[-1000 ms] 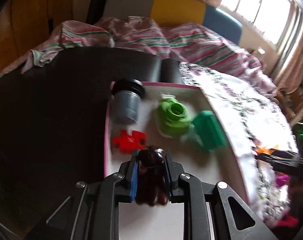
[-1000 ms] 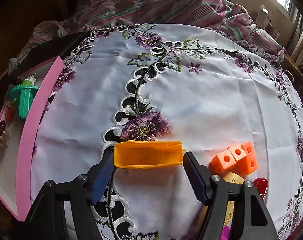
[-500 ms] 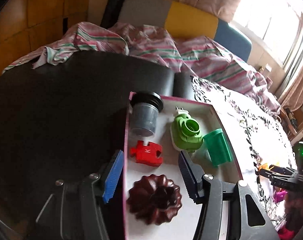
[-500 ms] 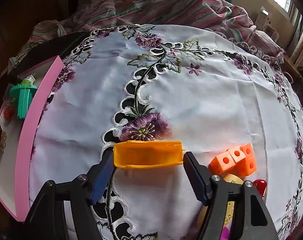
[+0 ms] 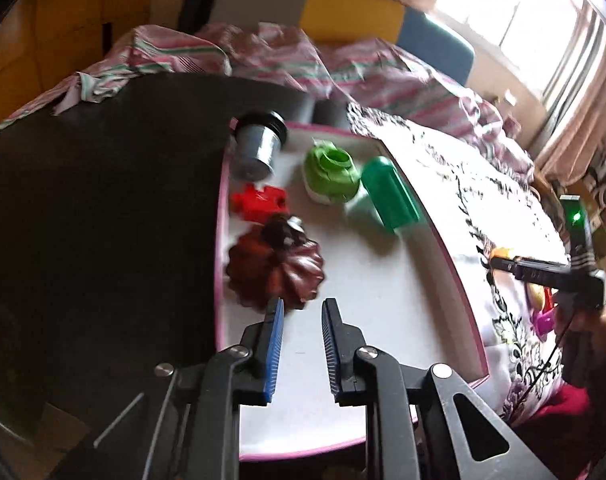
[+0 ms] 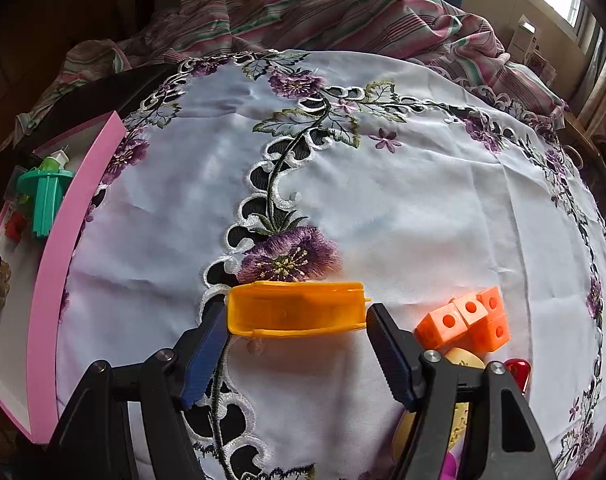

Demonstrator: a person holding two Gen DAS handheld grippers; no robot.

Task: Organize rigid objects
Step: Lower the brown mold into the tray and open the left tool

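Note:
A pink-rimmed white tray (image 5: 455, 264) holds a dark brown fluted mould (image 5: 274, 272), a red puzzle piece (image 5: 259, 201), a grey cup (image 5: 257, 151), a light green round piece (image 5: 330, 171) and a green cylinder (image 5: 390, 193). My left gripper (image 5: 301, 308) is open and empty just in front of the mould. My right gripper (image 6: 297, 312) holds a long orange plastic piece (image 6: 295, 309) between its fingers over the embroidered cloth; the tray shows at that view's left (image 6: 51, 280).
Orange cubes (image 6: 469, 322), a yellowish round thing (image 6: 461, 360) and a red piece (image 6: 515, 372) lie on the white floral tablecloth (image 6: 383, 200) by my right gripper. Dark bare table (image 5: 103, 200) lies left of the tray. Striped bedding (image 5: 263, 60) lies behind.
My left gripper let go of the brown mould in the tray, opened, then drew back and narrowed its gap. The right gripper has stayed still with the orange piece.

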